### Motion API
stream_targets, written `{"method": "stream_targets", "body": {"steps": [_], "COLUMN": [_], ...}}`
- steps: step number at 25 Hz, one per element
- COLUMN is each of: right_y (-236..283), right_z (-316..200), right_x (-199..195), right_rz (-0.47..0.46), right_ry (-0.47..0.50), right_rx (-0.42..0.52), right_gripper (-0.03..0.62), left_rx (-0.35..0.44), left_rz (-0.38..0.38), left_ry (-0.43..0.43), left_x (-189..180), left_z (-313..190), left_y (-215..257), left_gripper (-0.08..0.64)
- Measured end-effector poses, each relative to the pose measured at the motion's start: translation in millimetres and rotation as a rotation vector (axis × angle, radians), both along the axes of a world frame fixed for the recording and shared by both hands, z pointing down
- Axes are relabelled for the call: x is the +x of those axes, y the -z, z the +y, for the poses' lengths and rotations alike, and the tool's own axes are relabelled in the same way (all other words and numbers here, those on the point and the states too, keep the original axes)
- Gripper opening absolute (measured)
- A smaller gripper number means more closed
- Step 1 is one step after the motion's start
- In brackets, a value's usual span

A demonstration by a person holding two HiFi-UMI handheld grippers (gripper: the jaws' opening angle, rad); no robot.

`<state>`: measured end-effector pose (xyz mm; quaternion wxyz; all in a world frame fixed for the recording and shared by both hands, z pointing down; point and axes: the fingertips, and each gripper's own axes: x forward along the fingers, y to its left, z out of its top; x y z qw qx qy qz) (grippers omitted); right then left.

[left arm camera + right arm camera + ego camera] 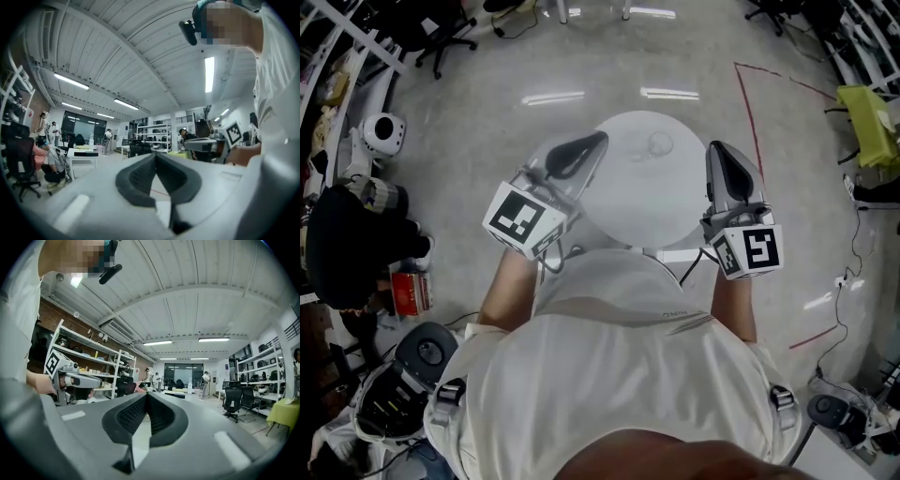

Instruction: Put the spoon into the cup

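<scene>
In the head view a small round white table [652, 202] stands in front of me. On its far part is a faint clear cup [659, 144]; I cannot make out a spoon. My left gripper [596, 141] hovers over the table's left edge, and my right gripper [717, 148] over its right edge. Both are held level, away from the cup. In the left gripper view the left gripper [155, 155] has its jaws closed together on nothing. The right gripper [146, 395] is likewise shut and empty. Each gripper view looks out across the room, not at the table.
A red tape line [752, 117] marks the floor to the right of the table. Office chairs [441, 37] stand at the back left, with clutter and a red box [411, 292] at the left. A yellow-green seat [868, 122] and cables lie at the right.
</scene>
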<state>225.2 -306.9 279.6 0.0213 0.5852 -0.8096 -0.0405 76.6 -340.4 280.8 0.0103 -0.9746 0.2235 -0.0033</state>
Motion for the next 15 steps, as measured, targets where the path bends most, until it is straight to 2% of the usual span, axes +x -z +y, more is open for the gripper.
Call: {"method": "stream_targets", "body": {"steps": [15], "right_y": [5], "right_z": [5], "right_x": [-9], "right_rz": [0.016], "right_ry": [0.003], "right_rx": [-0.004], "right_gripper": [0.006], "left_rx": [-0.007], "left_rz": [0.007], "left_ry": [-0.008], "left_x": [-6], "left_z": [6], "left_y": [4], "left_gripper": [0.002]}}
